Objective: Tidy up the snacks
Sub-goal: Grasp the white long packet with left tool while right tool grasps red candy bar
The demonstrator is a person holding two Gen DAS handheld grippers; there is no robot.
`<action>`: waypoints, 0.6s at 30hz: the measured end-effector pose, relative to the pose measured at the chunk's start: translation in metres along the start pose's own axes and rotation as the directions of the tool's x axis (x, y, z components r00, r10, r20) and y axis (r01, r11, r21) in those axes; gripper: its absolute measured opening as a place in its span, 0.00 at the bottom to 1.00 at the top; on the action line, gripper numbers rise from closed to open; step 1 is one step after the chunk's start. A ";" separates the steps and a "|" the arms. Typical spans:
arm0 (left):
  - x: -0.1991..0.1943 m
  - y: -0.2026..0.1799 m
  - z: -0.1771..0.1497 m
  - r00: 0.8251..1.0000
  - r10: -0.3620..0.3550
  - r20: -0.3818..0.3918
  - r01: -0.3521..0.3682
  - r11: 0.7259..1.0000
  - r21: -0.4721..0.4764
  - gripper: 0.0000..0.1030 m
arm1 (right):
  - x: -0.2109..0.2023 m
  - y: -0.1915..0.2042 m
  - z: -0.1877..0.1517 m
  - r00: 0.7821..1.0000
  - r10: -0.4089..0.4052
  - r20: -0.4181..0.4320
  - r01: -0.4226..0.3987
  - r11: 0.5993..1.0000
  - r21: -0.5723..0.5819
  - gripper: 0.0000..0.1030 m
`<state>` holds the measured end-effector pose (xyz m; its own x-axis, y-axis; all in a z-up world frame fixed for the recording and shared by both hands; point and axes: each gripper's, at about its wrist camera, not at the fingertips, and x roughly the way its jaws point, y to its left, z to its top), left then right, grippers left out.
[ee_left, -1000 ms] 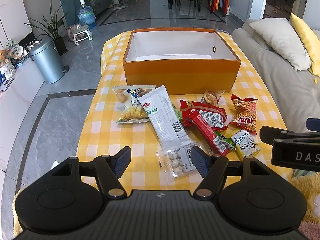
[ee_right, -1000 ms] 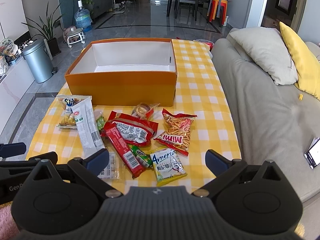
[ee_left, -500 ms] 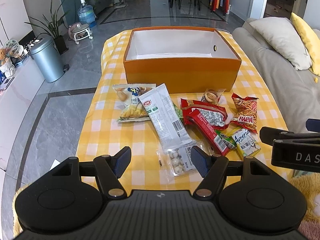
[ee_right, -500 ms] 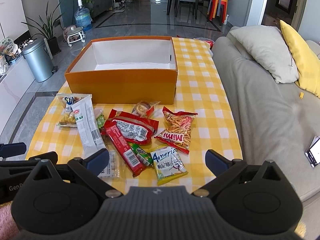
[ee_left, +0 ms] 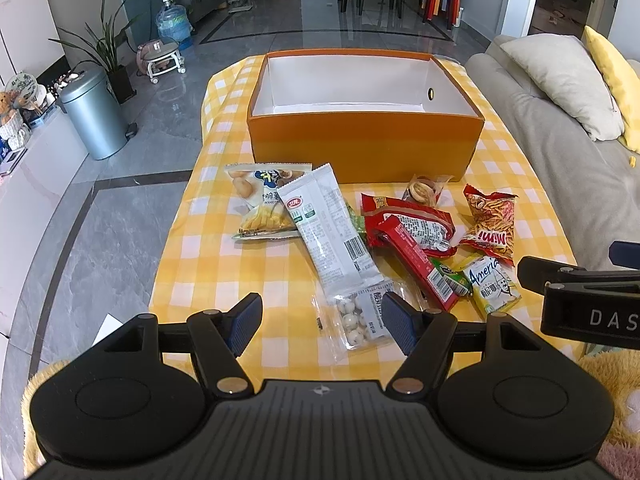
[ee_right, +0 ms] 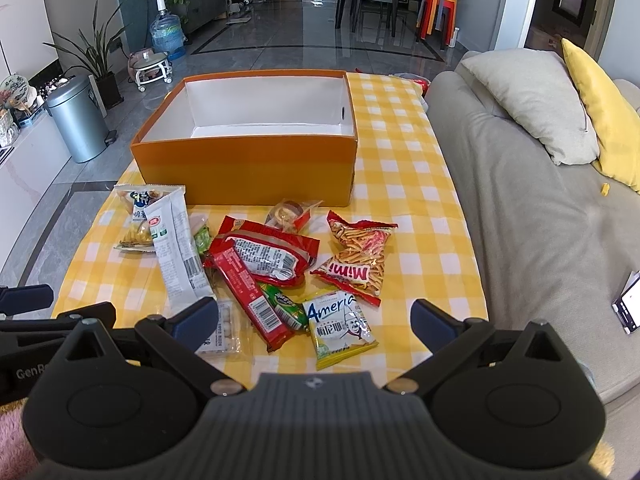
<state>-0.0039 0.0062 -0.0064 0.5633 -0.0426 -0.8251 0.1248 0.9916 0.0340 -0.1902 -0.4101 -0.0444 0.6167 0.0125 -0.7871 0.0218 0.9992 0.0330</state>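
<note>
An empty orange box (ee_left: pixel 364 148) with a white inside stands at the far end of the yellow checked table (ee_left: pixel 224 264). In front of it lie several snacks: a chips bag (ee_left: pixel 260 196), a long white packet (ee_left: pixel 332 232), a red bar (ee_left: pixel 420 268), a Mimi bag (ee_right: pixel 356 256), an America packet (ee_right: pixel 340 324) and a clear packet of white balls (ee_left: pixel 356 320). My left gripper (ee_left: pixel 320 322) hangs open above the table's near edge, holding nothing. My right gripper (ee_right: pixel 316 322) is open too, wide, above the America packet and apart from it.
A grey sofa (ee_right: pixel 520 208) with a grey cushion and a yellow one runs along the table's right side, and a phone (ee_right: pixel 628 304) lies on it. A metal bin (ee_left: pixel 94 116) and plants stand on the floor to the left. The fluffy rug lies below the near edge.
</note>
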 end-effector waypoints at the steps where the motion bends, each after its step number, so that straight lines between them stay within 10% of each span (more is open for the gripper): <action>1: 0.000 0.000 0.000 1.000 0.000 -0.002 0.000 1.000 0.001 0.79 | 0.001 0.000 0.000 1.000 0.001 -0.002 -0.001 1.000 0.001 0.96; 13: 0.022 0.004 0.011 0.995 -0.074 -0.063 0.074 0.997 -0.014 0.72 | 0.033 -0.024 -0.001 0.992 0.117 -0.055 -0.112 0.990 0.082 0.96; 18: 0.040 0.004 0.017 0.988 -0.108 -0.110 0.105 0.994 -0.033 0.68 | 0.055 -0.016 -0.005 0.979 0.188 -0.077 -0.184 0.981 0.057 0.78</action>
<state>0.0333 0.0065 -0.0297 0.4533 -0.1357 -0.8810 0.1565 0.9851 -0.0712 -0.1603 -0.4253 -0.0909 0.5473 0.2030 -0.8119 -0.0476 0.9761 0.2120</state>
